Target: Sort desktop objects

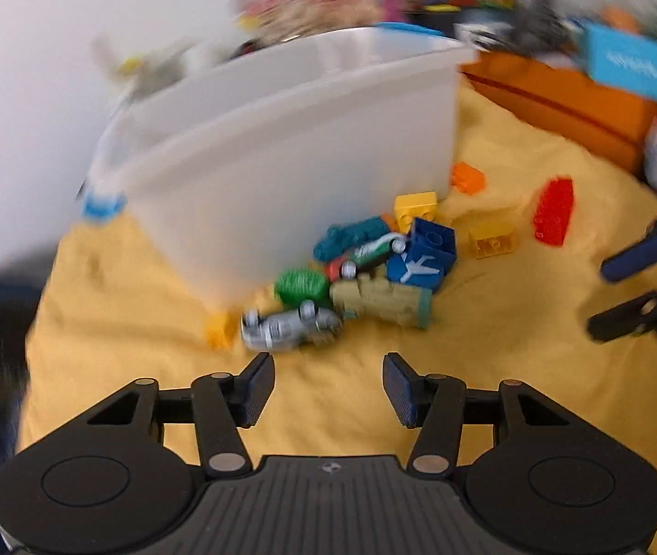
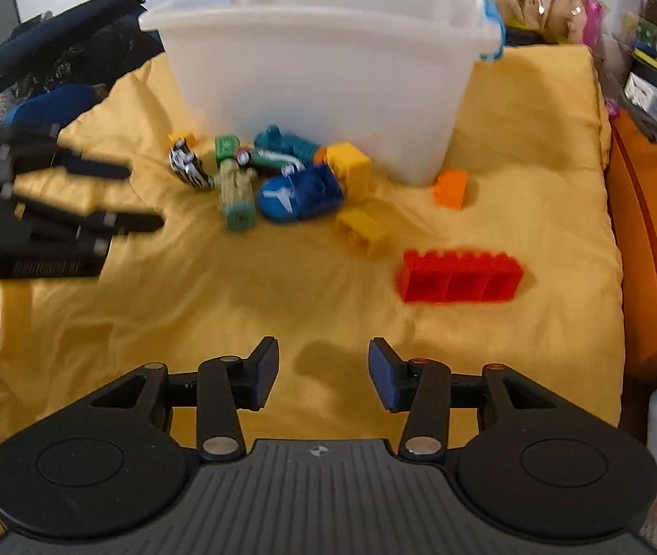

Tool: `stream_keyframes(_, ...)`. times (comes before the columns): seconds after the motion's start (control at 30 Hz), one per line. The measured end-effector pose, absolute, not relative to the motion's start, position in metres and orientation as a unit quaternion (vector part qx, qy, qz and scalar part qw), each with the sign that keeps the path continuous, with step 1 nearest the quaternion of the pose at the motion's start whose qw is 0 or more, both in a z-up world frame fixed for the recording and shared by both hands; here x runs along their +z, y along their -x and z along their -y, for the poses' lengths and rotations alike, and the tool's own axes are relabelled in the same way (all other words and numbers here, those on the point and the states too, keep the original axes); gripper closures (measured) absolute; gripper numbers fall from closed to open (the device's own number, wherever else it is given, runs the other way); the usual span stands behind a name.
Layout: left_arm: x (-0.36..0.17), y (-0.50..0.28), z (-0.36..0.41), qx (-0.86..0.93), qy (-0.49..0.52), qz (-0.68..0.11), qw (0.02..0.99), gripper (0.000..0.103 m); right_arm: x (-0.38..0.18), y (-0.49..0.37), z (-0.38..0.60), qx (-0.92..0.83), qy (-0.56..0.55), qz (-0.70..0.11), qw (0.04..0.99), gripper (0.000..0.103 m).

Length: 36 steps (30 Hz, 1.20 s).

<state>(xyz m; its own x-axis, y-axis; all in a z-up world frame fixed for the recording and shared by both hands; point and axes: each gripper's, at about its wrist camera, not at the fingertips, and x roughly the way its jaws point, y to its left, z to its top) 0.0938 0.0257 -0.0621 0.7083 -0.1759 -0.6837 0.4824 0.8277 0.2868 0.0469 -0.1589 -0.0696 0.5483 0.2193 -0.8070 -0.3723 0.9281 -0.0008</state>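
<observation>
- I am at the approach step of the sort: both grippers are empty and none of the loose toys is in the translucent white plastic bin [image 2: 319, 78] as far as I can see; its inside is hidden from me.
- My left gripper [image 1: 328, 381] has its jaws apart with nothing between them, only the yellow cloth-covered worktop [image 1: 490, 347] showing through the gap. It points at the near end of the toy pile, where a silver toy car [image 1: 289, 328] lies on its side just in front of the fingertips.
- My right gripper [image 2: 323, 367] also has its jaws parted and empty over bare cloth. The long red building brick [image 2: 460, 275] lies ahead and a little to the right, well apart from the pile.
- The pile sits against the front wall of the bin: a blue block with a white aeroplane mark [image 2: 300, 194], a yellow square brick [image 2: 351, 166], a teal toy vehicle [image 2: 282, 141], and a beige cylindrical toy with a teal end [image 2: 236, 194], all touching or overlapping.
- A flat yellow brick [image 2: 363, 229] and an orange brick [image 2: 451, 187] lie loose between pile and red brick.
- Next, I judge, each hand should take an isolated piece: the silver car for the left, the red brick for the right, straddled across its narrow width.
- Risk: the cloth is wrinkled and soft, so the jaws may snag fabric.
</observation>
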Motion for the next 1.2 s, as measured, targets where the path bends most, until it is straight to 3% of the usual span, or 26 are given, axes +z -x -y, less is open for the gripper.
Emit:
stream_keyframes(0.23, -0.073, -0.129, -0.02, -0.286, -0.41, -0.314, 0.807, 0.048, -0.062, -0.039, 0.165, 0.158, 0.055, -0.449, 0.878, 0.052)
stream_keyframes(0.4, -0.074, -0.144, -0.019, -0.331, -0.428, -0.327, 0.775, 0.049, -0.058, -0.038, 0.166, 0.153, 0.052, -0.442, 0.882, 0.052)
stream_keyframes(0.47, -0.064, -0.157, -0.022, -0.318, -0.371, -0.358, 0.796, 0.062, -0.058, -0.039, 0.168, 0.147, 0.051, -0.444, 0.882, 0.052)
stream_keyframes(0.6, -0.053, -0.177, -0.042, -0.302, -0.247, -0.405, 0.827, 0.073, -0.058, -0.041, 0.172, 0.14, 0.048, -0.441, 0.885, 0.052)
stream_keyframes(0.67, -0.052, -0.18, -0.047, -0.297, -0.217, -0.415, 0.832, 0.094, -0.058, -0.044, 0.172, 0.139, 0.048, -0.441, 0.885, 0.052)
stream_keyframes(0.77, -0.055, -0.169, -0.041, -0.3, -0.236, -0.422, 0.823, 0.094, -0.058, -0.046, 0.169, 0.146, 0.051, -0.44, 0.885, 0.052)
stream_keyframes(0.83, -0.061, -0.157, -0.03, -0.308, -0.307, -0.392, 0.811, 0.087, -0.058, -0.046, 0.166, 0.153, 0.053, -0.437, 0.885, 0.051)
stream_keyframes(0.93, -0.067, -0.145, -0.018, -0.306, -0.394, -0.345, 0.795, 0.053, -0.06, -0.047, 0.16, 0.162, 0.055, -0.44, 0.881, 0.049)
stream_keyframes(1.1, -0.064, -0.143, -0.013, -0.316, -0.44, -0.31, 0.781, 0.049, -0.06, -0.042, 0.156, 0.174, 0.06, -0.442, 0.878, 0.048)
stream_keyframes(1.2, -0.072, -0.154, -0.013, -0.349, -0.441, -0.343, 0.752, 0.048, -0.061, -0.038, 0.16, 0.168, 0.056, -0.448, 0.876, 0.048)
